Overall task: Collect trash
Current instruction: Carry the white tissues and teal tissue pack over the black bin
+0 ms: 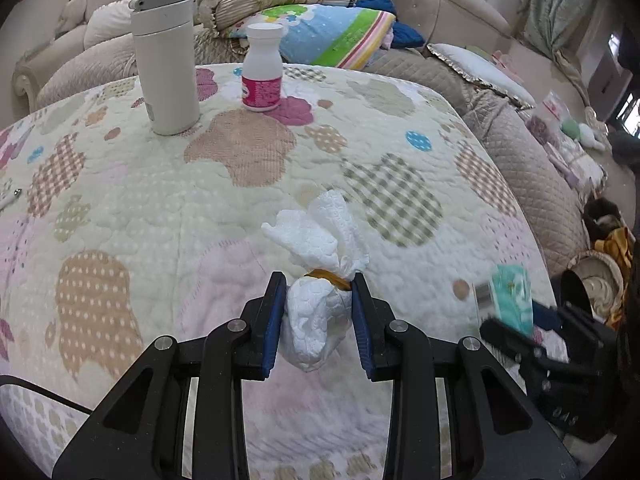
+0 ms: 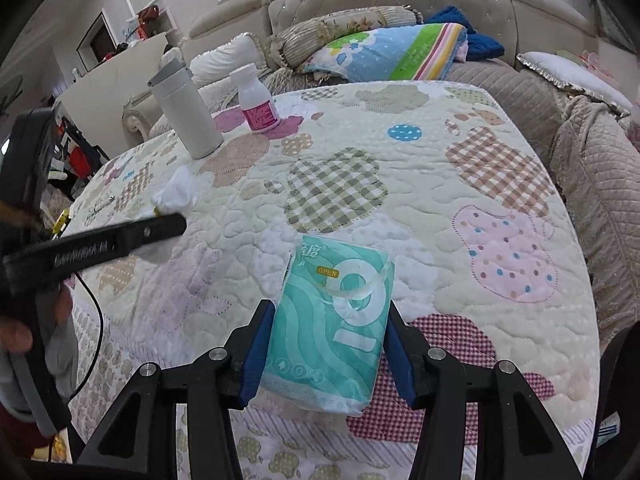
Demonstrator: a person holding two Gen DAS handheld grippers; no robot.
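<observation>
My left gripper point(image 1: 319, 282) is shut on a crumpled white tissue wad point(image 1: 316, 312) tied with a yellow band, held just above the quilted table cover point(image 1: 160, 184). The wad's loose top also shows in the right wrist view point(image 2: 176, 192), beside the left gripper's black finger point(image 2: 120, 240). My right gripper point(image 2: 326, 312) is shut on a teal tissue packet point(image 2: 336, 328) marked OPEN, near the table's front edge. That packet and the right gripper show blurred at the right of the left wrist view point(image 1: 514, 296).
A white thermos point(image 1: 166, 60) and a white bottle with a pink label point(image 1: 262, 70) stand at the table's far side. A sofa with pillows and a folded blanket point(image 1: 332, 32) lies behind. Baskets and clutter point(image 1: 596, 272) sit on the floor to the right.
</observation>
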